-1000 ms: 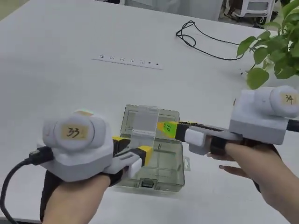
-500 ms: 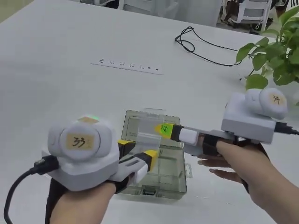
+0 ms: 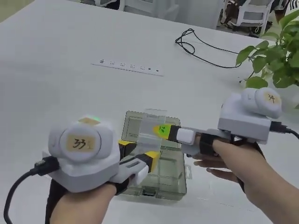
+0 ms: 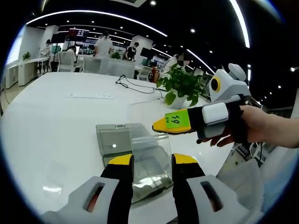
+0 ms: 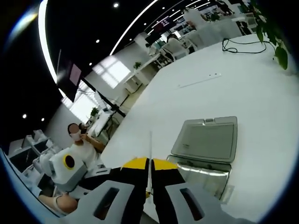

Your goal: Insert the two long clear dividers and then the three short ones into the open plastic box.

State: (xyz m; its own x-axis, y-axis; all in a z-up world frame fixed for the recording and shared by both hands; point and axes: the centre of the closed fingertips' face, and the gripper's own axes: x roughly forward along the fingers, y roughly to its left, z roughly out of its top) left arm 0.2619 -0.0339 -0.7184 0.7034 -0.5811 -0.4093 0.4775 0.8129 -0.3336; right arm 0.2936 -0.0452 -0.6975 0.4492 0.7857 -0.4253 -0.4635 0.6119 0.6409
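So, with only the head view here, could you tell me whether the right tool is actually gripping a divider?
Observer: Yes. In the right gripper view the right tool is shut on a thin clear divider, seen edge-on.
Operator: Thank you. How is it oriented against the box?
Observer: In the left gripper view it stands upright over the base of the open box; whether it is seated, I cannot tell.
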